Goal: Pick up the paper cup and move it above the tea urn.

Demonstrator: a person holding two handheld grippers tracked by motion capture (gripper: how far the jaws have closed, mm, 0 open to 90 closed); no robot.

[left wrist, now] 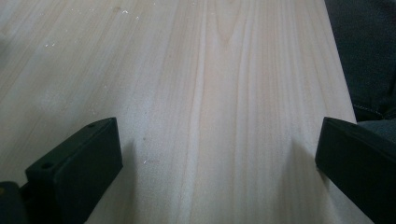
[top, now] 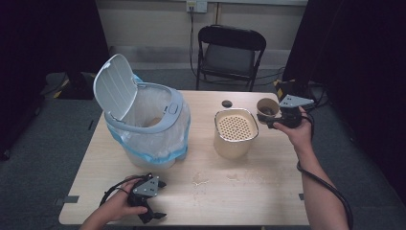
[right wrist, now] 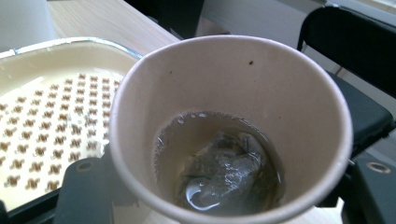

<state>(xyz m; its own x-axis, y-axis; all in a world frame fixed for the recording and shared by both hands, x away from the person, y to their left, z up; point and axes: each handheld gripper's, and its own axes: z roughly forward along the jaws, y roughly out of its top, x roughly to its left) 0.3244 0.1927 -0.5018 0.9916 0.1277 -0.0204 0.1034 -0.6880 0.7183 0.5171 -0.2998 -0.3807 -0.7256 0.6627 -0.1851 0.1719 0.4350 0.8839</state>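
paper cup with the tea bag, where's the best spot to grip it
Grip the paper cup across its side wall below the rim, coming level from the table's right side, as the right gripper does. It is upright with liquid and a tea bag inside, so keep it level.

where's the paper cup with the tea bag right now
In the high view the paper cup sits at the table's right side, clamped in the right gripper, just right of the cream strainer bin.
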